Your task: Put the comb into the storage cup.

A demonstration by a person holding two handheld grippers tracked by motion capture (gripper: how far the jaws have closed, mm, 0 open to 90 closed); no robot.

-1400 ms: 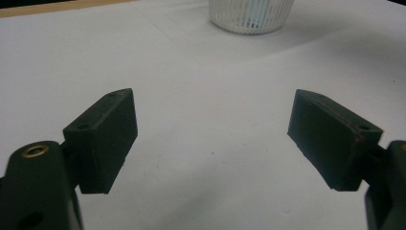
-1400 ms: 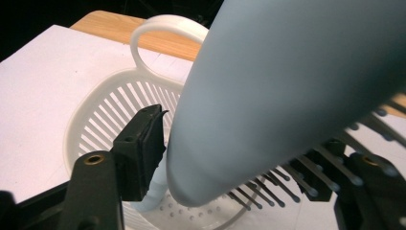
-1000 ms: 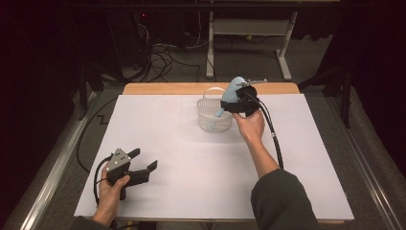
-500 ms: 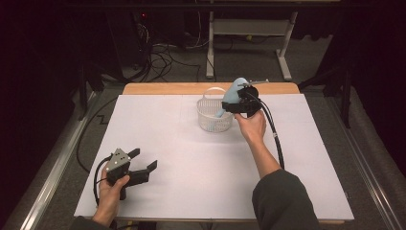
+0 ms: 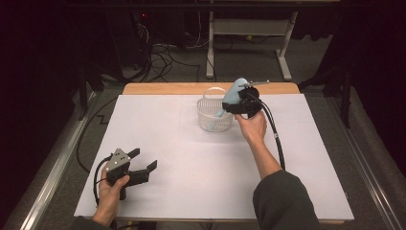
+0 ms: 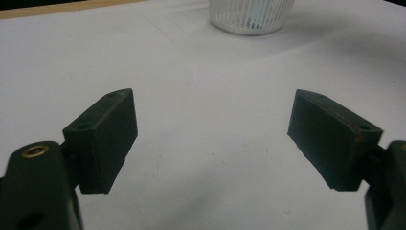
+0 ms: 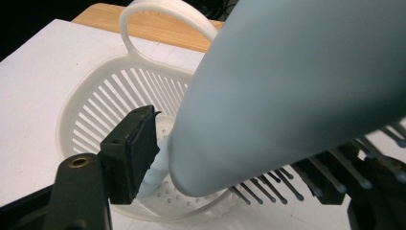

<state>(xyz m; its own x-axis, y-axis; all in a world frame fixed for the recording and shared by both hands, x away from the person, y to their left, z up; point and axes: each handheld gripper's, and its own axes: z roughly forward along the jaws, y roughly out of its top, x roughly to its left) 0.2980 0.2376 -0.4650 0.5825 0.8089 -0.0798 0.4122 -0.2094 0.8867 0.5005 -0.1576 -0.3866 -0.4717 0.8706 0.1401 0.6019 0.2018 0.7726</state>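
Hovering over the white slotted basket [image 5: 215, 115], the right gripper [image 7: 230, 158] pinches a pale-blue hairbrush [image 7: 306, 81], bristles down; light, rigid, smooth plastic, best gripped across its body. The left gripper [image 5: 139, 165], well short of the basket, rests spread.

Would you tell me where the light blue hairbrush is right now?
In the high view, the light blue hairbrush is clamped in the right gripper, over the white basket near the table's far edge.

I see a pale blue hairbrush [image 7: 297, 91] with dark bristles tilted over the white slotted basket [image 5: 214, 115], its thin handle end dipping inside the basket, touching near the perforated floor. The basket stands upright, loop handle raised.
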